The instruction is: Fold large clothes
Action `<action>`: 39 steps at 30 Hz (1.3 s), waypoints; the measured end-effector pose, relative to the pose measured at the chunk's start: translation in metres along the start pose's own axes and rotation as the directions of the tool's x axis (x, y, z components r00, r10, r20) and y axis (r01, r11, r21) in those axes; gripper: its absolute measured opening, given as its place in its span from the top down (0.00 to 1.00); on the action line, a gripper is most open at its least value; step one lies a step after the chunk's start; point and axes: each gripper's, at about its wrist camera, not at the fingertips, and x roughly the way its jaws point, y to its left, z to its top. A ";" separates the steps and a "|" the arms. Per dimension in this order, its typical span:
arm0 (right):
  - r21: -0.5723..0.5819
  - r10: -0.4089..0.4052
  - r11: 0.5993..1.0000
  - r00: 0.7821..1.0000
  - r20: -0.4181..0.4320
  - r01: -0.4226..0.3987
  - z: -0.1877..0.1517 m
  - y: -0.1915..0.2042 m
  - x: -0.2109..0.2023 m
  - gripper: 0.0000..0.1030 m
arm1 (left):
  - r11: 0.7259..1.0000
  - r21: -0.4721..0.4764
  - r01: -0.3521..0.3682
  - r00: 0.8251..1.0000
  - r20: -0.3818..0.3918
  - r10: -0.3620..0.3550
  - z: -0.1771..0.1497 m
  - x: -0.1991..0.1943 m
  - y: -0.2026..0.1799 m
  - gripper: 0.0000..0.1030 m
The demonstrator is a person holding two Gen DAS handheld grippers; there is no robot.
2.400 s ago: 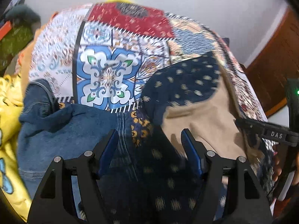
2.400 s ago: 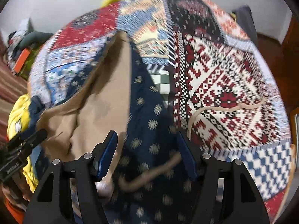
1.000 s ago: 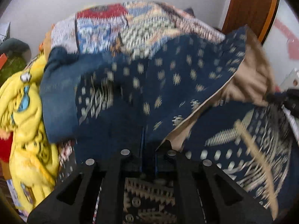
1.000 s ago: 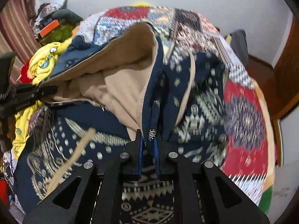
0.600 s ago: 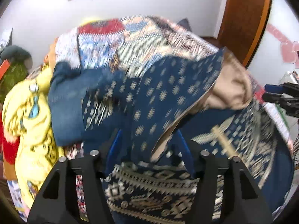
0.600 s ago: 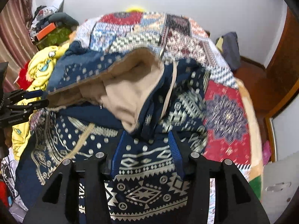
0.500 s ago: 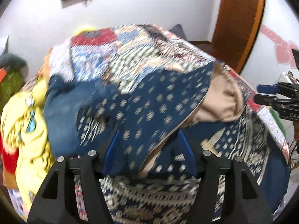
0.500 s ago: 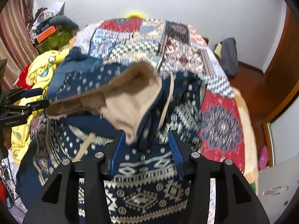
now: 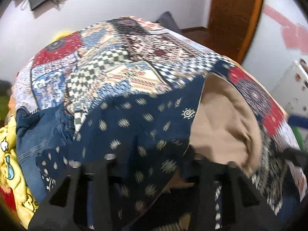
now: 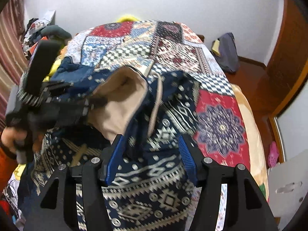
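The navy patterned hoodie [image 10: 163,173] lies on the patchwork bed [image 10: 219,127], its tan-lined hood [image 9: 223,123] raised. The left tool [image 9: 154,165] angles steeply down, jaws closing with hood cloth draped between them (whether they pinch it, I cannot tell). The right tool [image 10: 150,157], equally steep, is opening above the hoodie, gripping nothing.
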 end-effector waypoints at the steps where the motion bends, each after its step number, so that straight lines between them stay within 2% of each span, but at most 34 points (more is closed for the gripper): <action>1: 0.005 -0.007 1.000 1.000 -0.002 0.007 -0.002 -0.003 -0.002 0.47 | 1.000 -0.019 0.012 1.000 -0.002 -0.013 0.002 0.000 0.003 0.93; 4: 0.027 -0.031 0.999 1.000 0.002 0.031 -0.008 -0.014 -0.010 0.47 | 0.994 -0.056 0.094 0.995 0.041 -0.091 0.004 -0.020 0.007 0.93; 6: 0.048 -0.033 0.998 0.999 0.019 0.032 -0.010 -0.021 -0.020 0.47 | 0.991 -0.015 0.131 0.988 0.089 -0.130 -0.002 -0.047 0.001 0.93; 9: 0.069 -0.030 0.997 0.999 0.042 0.027 -0.009 -0.026 -0.034 0.47 | 0.978 0.049 0.205 0.971 0.119 -0.209 -0.018 -0.087 -0.011 0.93; 12: 0.084 -0.010 0.996 0.997 0.080 0.003 -0.005 -0.026 -0.051 0.47 | 0.955 0.081 0.286 0.952 0.091 -0.292 -0.043 -0.111 -0.019 0.93; 17: 0.072 0.059 0.995 0.989 0.132 -0.069 0.003 -0.008 -0.067 0.47 | 0.928 0.084 0.362 0.932 0.001 -0.363 -0.089 -0.117 -0.027 0.93; 22: 0.003 0.130 0.991 0.985 0.113 -0.131 0.003 0.029 -0.063 0.47 | 0.927 0.074 0.369 0.927 -0.103 -0.361 -0.131 -0.101 -0.037 0.93; 25: -0.051 0.147 0.988 0.987 0.059 -0.144 -0.002 0.052 -0.047 0.47 | 0.942 0.089 0.323 0.942 -0.127 -0.310 -0.151 -0.097 -0.039 0.93; 28: -0.104 0.140 0.984 0.990 -0.032 -0.143 -0.016 0.073 -0.016 0.47 | 0.951 0.092 0.296 0.951 -0.117 -0.285 -0.161 -0.108 -0.038 0.84; 29: -0.116 0.129 0.984 0.990 -0.060 -0.136 -0.021 0.078 -0.007 0.47 | 0.950 0.078 0.301 0.949 -0.117 -0.291 -0.163 -0.113 -0.036 0.76; 30: -0.128 0.119 0.983 0.989 -0.085 -0.129 -0.026 0.080 0.001 0.47 | 0.953 0.066 0.296 0.951 -0.109 -0.288 -0.165 -0.118 -0.033 0.62; 32: -0.138 0.099 0.983 0.985 -0.144 -0.119 -0.041 0.082 0.019 0.47 | 0.966 0.064 0.252 0.966 -0.075 -0.247 -0.169 -0.130 -0.026 0.46; 34: -0.128 0.099 0.984 0.976 -0.195 -0.126 -0.054 0.079 0.030 0.47 | 0.975 0.070 0.211 0.977 -0.042 -0.209 -0.171 -0.143 -0.018 0.46; 37: -0.125 0.098 0.984 0.977 -0.188 -0.123 -0.066 0.072 0.023 0.44 | 0.985 0.035 0.172 0.985 -0.006 -0.172 -0.170 -0.159 0.002 0.44; 39: -0.118 0.107 0.984 0.974 -0.199 -0.132 -0.068 0.067 0.016 0.44 | 0.993 -0.012 0.117 0.993 0.020 -0.116 -0.168 -0.165 0.020 0.38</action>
